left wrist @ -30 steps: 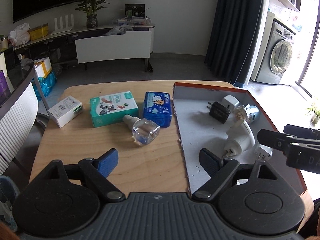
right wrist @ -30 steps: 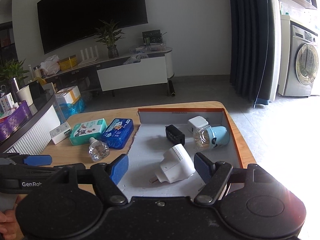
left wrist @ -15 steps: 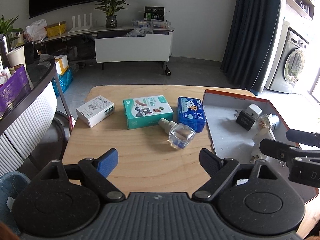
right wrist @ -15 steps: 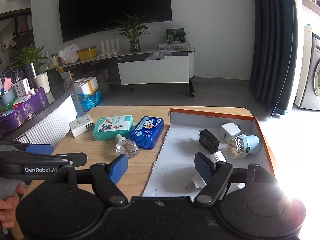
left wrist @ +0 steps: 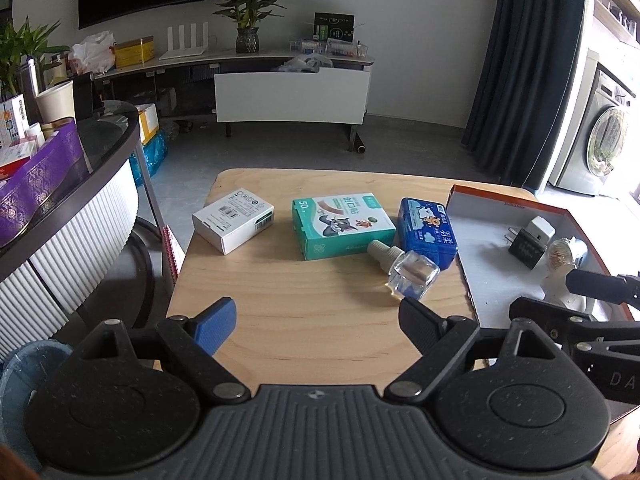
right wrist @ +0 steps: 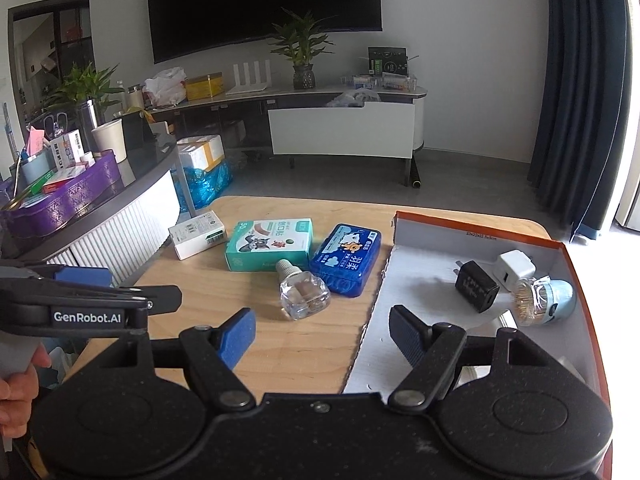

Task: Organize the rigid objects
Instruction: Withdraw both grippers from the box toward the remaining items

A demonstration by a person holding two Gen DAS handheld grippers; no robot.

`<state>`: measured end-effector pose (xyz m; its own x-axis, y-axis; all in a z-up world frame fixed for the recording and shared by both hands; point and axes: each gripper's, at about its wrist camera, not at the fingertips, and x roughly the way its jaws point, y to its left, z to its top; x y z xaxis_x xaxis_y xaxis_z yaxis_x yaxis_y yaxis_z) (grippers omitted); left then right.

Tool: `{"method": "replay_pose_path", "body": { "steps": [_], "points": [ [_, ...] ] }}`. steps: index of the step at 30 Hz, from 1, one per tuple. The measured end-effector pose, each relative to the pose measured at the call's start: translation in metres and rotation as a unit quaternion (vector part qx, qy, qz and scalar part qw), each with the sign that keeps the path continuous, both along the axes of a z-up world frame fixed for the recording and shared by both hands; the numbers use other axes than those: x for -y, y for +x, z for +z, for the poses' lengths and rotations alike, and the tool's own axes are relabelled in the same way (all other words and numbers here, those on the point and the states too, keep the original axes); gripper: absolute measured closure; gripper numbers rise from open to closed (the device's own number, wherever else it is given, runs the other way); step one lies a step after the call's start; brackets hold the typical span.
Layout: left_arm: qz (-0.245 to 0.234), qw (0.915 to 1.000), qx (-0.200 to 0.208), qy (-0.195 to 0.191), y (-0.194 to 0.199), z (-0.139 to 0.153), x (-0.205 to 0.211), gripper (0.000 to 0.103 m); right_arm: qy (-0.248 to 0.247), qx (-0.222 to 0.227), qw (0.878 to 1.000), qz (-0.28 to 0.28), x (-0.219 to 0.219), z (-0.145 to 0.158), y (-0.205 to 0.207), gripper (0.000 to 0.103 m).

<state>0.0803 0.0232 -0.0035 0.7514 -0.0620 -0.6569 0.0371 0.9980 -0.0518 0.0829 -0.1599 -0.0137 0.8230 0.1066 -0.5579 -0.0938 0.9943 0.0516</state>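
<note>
On the wooden table (left wrist: 312, 320) lie a white box (left wrist: 233, 225), a green box (left wrist: 342, 224), a blue case (left wrist: 429, 229) and a clear glass bottle (left wrist: 408, 270) on its side. An orange-rimmed tray (right wrist: 472, 236) at the right holds a black charger (right wrist: 476, 286), a white charger (right wrist: 513, 269), a light-blue device (right wrist: 544, 300) and a white plug, mostly hidden. My left gripper (left wrist: 316, 320) is open and empty, hovering short of the bottle. My right gripper (right wrist: 322, 330) is open and empty over the tray's left edge.
A curved counter (left wrist: 72, 200) with a purple bin stands at the left. A TV cabinet (left wrist: 292, 92) with a plant lies beyond the table. A washing machine (left wrist: 604, 148) and dark curtain are at the right.
Both grippers have pulled back and up from the tray and table, and the left has swung leftward. The objects look smaller and farther. Nothing was picked up.
</note>
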Motion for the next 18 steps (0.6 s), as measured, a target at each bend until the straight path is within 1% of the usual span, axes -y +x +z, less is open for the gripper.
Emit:
{"method": "replay_pose_path", "body": {
  "steps": [11, 17, 18],
  "points": [
    [0.008, 0.9999, -0.006, 0.006, 0.008, -0.007, -0.013, 0.012, 0.0, -0.008, 1.0, 0.018, -0.014, -0.006, 0.011, 0.015],
    [0.019, 0.9997, -0.009, 0.015, 0.028, -0.015, -0.033, 0.011, 0.0, -0.012, 1.0, 0.021, -0.015, -0.01, 0.014, 0.015],
    [0.019, 0.9996, -0.009, 0.019, 0.032, -0.016, -0.036, 0.009, 0.0, -0.013, 1.0, 0.021, -0.014, -0.011, 0.015, 0.015]
  ]
}}
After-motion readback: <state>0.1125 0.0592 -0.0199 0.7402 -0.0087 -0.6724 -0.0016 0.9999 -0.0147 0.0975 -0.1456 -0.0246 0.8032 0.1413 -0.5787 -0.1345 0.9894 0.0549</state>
